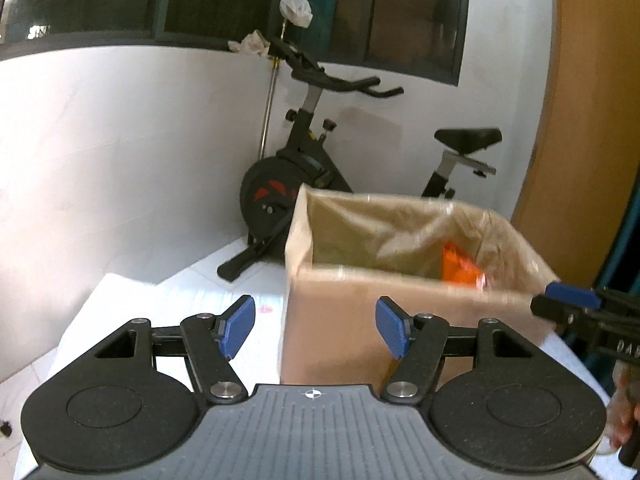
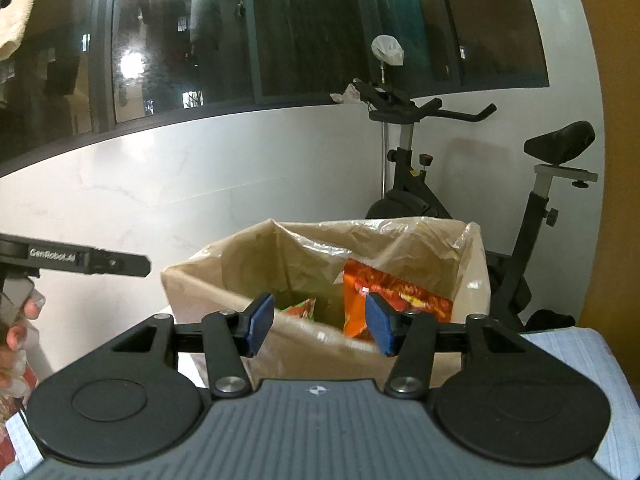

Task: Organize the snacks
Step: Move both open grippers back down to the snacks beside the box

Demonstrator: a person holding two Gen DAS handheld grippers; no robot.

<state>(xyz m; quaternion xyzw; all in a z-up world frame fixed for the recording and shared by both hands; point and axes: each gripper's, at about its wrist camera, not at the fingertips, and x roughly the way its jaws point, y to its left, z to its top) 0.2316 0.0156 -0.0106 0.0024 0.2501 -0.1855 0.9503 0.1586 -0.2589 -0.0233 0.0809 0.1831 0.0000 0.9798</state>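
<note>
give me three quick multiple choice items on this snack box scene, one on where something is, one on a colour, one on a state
1. Where is the orange snack bag?
A. inside the lined cardboard box
B. on the table beside the box
C. on the exercise bike seat

2. What colour are the gripper pads?
A. red
B. blue
C. green

3. What is between the right gripper jaws?
A. a snack bag
B. a cup
C. nothing

Answers:
1 A: the bag leans against the plastic liner within the box walls.
2 B: both wrist views show blue pads.
3 C: the jaws stand apart with only the box seen beyond them.
</note>
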